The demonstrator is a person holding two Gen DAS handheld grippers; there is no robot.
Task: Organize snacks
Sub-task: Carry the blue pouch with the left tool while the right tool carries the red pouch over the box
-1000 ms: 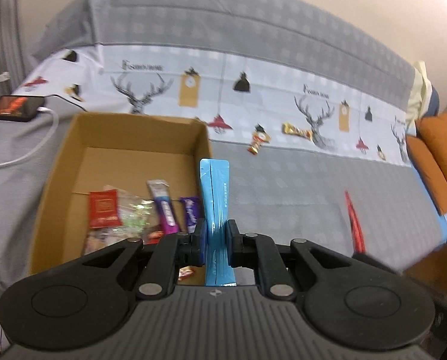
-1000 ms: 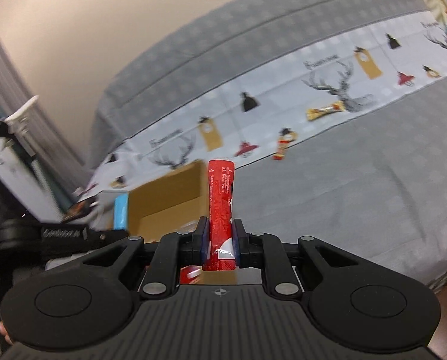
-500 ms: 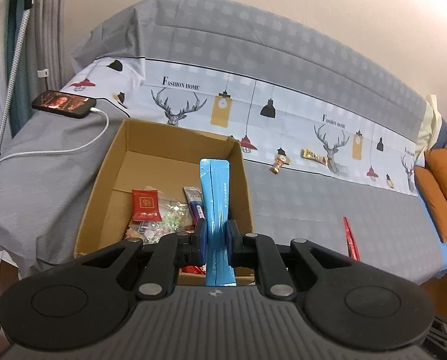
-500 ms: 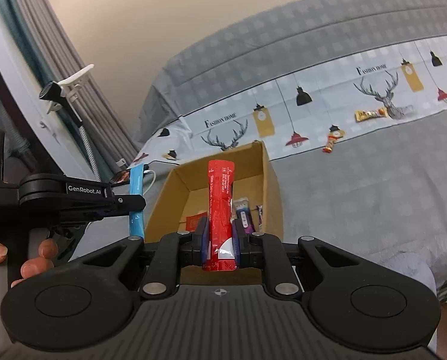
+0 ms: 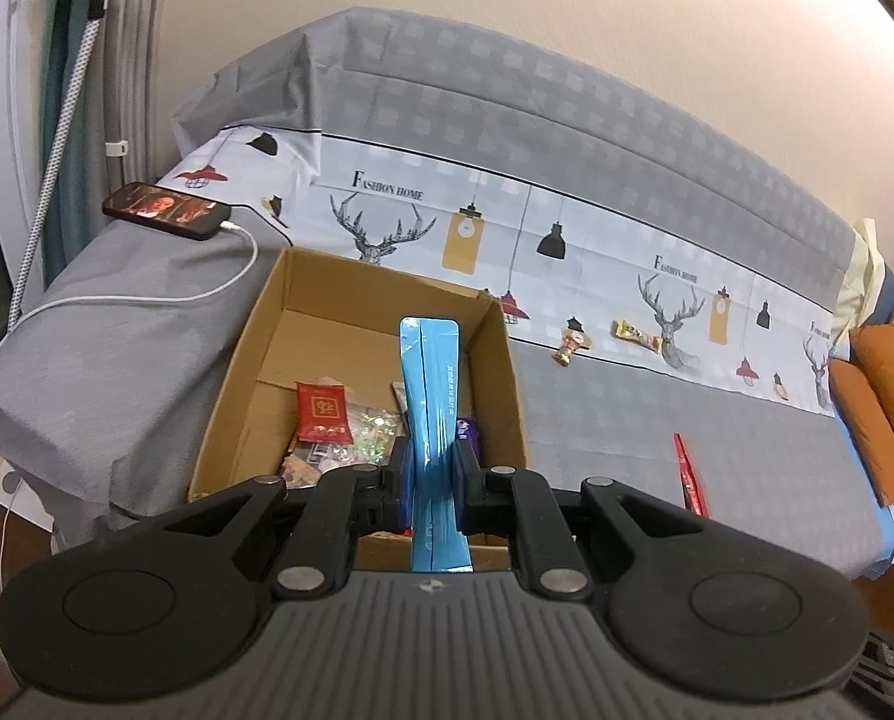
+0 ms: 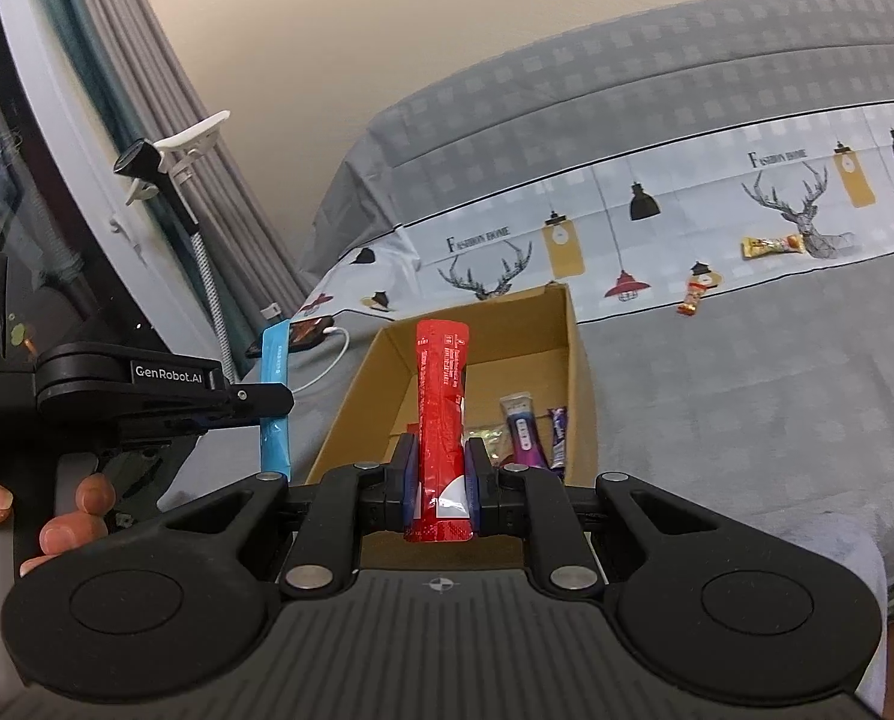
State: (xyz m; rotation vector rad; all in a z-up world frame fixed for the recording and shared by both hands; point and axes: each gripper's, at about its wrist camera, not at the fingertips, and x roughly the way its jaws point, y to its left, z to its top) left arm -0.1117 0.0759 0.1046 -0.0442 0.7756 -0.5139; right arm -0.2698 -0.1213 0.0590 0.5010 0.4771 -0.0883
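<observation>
1. While both tools hang short of the cardboard box, we note each one is loaded: the left gripper has its jaws closed flat against a blue stick sachet, and the right gripper is clamped the same way on a red stick sachet.
2. Each sachet stands lengthwise out of the jaws, long axis running forward along the fingers, upper end free and a short tail poking out behind the pads.
3. Key relation: the box sits on the grey sofa cover, ahead of and below both tips. In both wrist views the sachet tip overlaps the box opening.
4. In the right wrist view the left gripper shows out to the left of the box; we judge the right one to be lined up more squarely.
5. Already in the box: a red packet, a purple bar and some clear-wrapped sweets.
6. Loose on the sofa, well apart from the box: a gold-wrapped bar, a small wrapped candy.
7. Our read: drop-off comes next. Carry forward and down over the rim, then let go.
</observation>
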